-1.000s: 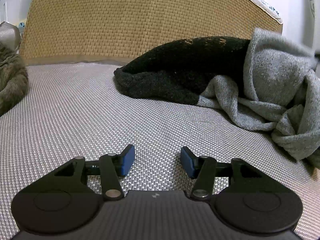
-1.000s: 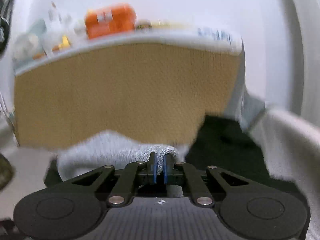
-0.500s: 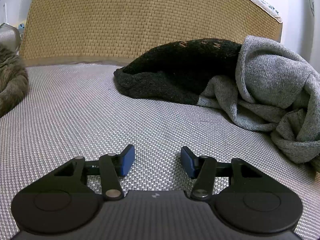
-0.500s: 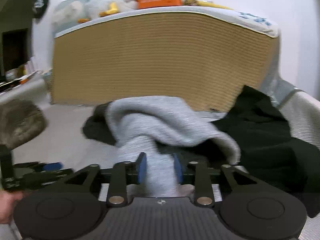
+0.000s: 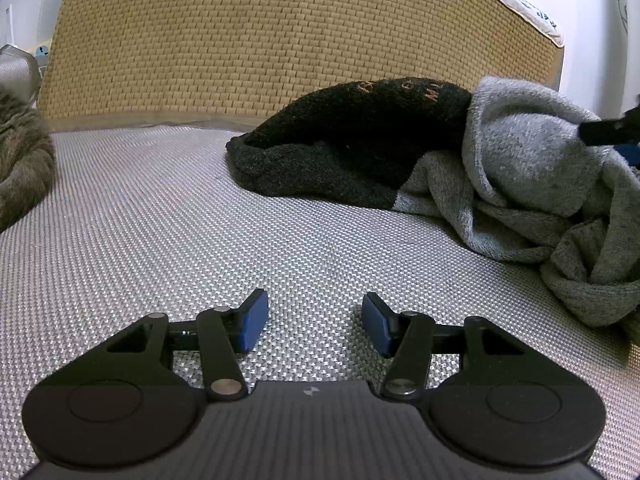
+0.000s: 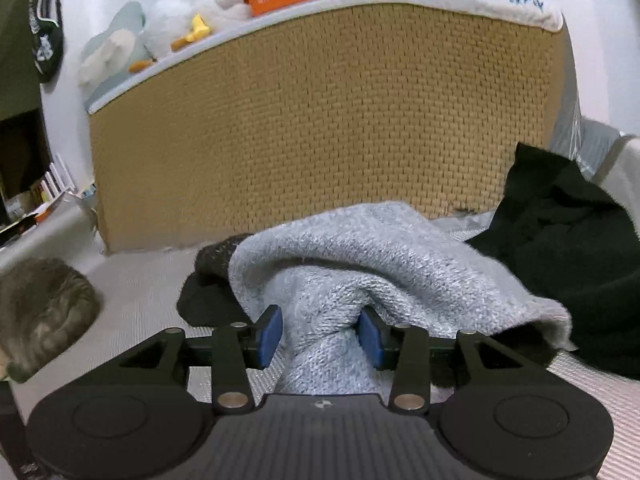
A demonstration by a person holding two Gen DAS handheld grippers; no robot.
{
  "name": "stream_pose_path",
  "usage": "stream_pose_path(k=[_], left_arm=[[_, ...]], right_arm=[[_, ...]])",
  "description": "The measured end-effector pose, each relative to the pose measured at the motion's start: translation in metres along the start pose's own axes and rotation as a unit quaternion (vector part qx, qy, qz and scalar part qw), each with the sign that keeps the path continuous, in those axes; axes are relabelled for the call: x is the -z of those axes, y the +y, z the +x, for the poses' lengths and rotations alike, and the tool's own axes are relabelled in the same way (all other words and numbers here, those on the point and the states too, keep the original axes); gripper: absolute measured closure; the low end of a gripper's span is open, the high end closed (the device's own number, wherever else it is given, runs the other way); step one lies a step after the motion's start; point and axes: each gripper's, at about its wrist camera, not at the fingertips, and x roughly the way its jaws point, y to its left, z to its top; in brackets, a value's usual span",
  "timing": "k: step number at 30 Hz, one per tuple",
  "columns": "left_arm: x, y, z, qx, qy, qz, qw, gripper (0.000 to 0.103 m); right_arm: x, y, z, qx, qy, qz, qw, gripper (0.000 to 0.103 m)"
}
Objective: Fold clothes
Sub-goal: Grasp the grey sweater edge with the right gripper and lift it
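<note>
From the left wrist view, the left tongs (image 5: 315, 316) are hovering spread and empty over the silver woven mat (image 5: 160, 216), pinching nothing. The grey knit sweater (image 5: 532, 184) is lying crumpled at the right, draped partly over a black knit garment (image 5: 352, 136) in front of the tan woven panel (image 5: 280, 40). A brownish furry shape (image 5: 20, 160) is sitting at the left edge (too little shows to name it).

From the right wrist view, the right tongs (image 6: 320, 334) are opening, with a twisted bunch of the grey sweater (image 6: 340, 280) lying between the blue pads (image 6: 269, 336); the cloth is sitting loose there, not squeezed. Another black garment (image 6: 568, 272) is heaped to the right.

To do this step well, I would judge the sweater is being let go so it can be regripped. It is better to clear the tongs from the twist before lifting away, so the knit is not snagging, then to seek a hem or shoulder edge and spread it flat on the open mat where the left tongs are waiting.
</note>
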Motion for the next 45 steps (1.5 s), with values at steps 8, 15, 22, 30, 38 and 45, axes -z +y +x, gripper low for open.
stream_pose_path(k=[8, 15, 22, 30, 38, 45], left_arm=[[0.001, 0.003, 0.001, 0.003, -0.001, -0.002, 1.0, 0.045], [0.002, 0.003, 0.002, 0.003, -0.003, -0.002, 1.0, 0.045], [0.002, 0.003, 0.003, 0.003, -0.004, 0.0, 1.0, 0.045], [0.002, 0.003, 0.004, 0.003, -0.004, 0.0, 1.0, 0.045], [0.003, 0.003, 0.003, 0.003, -0.004, 0.0, 1.0, 0.045], [0.003, 0.002, 0.003, 0.002, -0.005, 0.002, 1.0, 0.045]], right_arm=[[-0.015, 0.01, -0.025, 0.013, -0.065, -0.058, 0.996, 0.091], [-0.057, 0.002, -0.064, 0.016, -0.13, -0.066, 0.989, 0.096], [-0.076, -0.016, -0.083, 0.029, -0.171, -0.063, 0.983, 0.097], [-0.112, -0.03, -0.114, 0.048, -0.242, -0.041, 0.968, 0.097], [-0.125, -0.079, -0.146, 0.111, -0.275, -0.015, 0.955, 0.097], [-0.081, -0.145, -0.133, 0.17, -0.194, 0.036, 0.965, 0.097]])
